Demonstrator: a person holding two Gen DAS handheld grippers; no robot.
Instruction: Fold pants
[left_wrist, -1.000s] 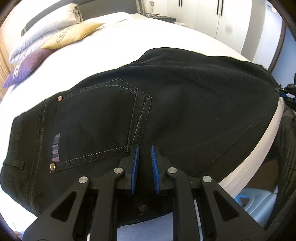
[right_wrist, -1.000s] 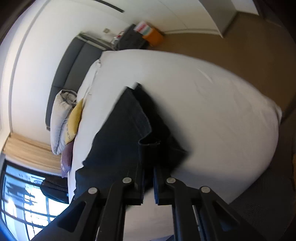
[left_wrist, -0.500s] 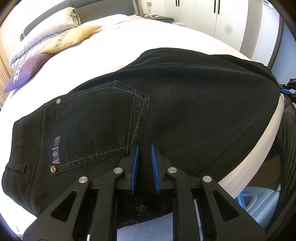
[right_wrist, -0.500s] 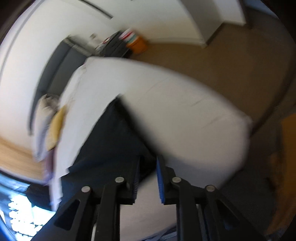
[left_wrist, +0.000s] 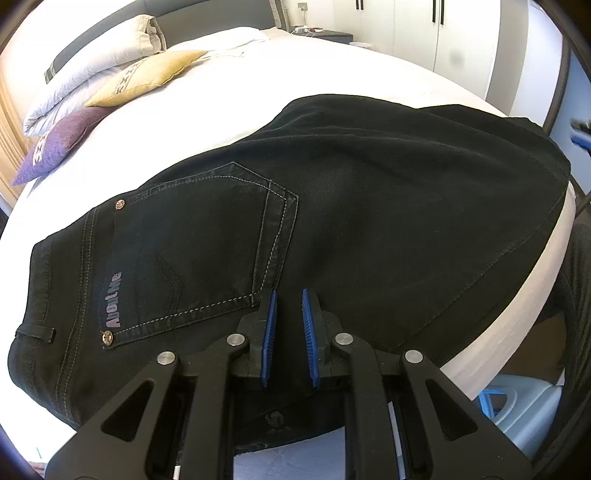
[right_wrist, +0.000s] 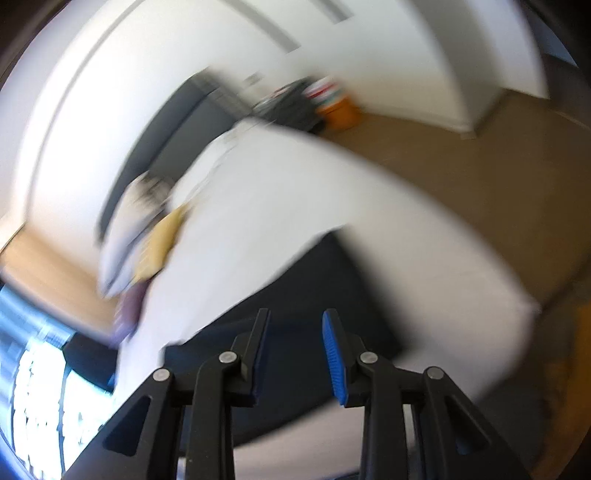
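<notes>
Black jeans (left_wrist: 351, 206) lie flat on the white bed (left_wrist: 295, 66), back pocket with a purple label up, waistband to the left, legs folded over toward the right edge. My left gripper (left_wrist: 287, 295) hovers just above the seat of the jeans, jaws a narrow gap apart with nothing between them. In the blurred right wrist view the jeans (right_wrist: 325, 295) show as a dark patch on the bed. My right gripper (right_wrist: 295, 317) is open and empty above them.
Yellow (left_wrist: 147, 74) and purple (left_wrist: 55, 147) cushions and white pillows (left_wrist: 96, 66) lie at the bed's head. White wardrobes (left_wrist: 424, 29) stand behind. A pale blue plastic item (left_wrist: 517, 406) sits on the floor by the bed's right edge.
My right gripper has let go of the jeans leg, opened wide and swung away fast. The left gripper stays over the seat; the jeans now lie flatter.
</notes>
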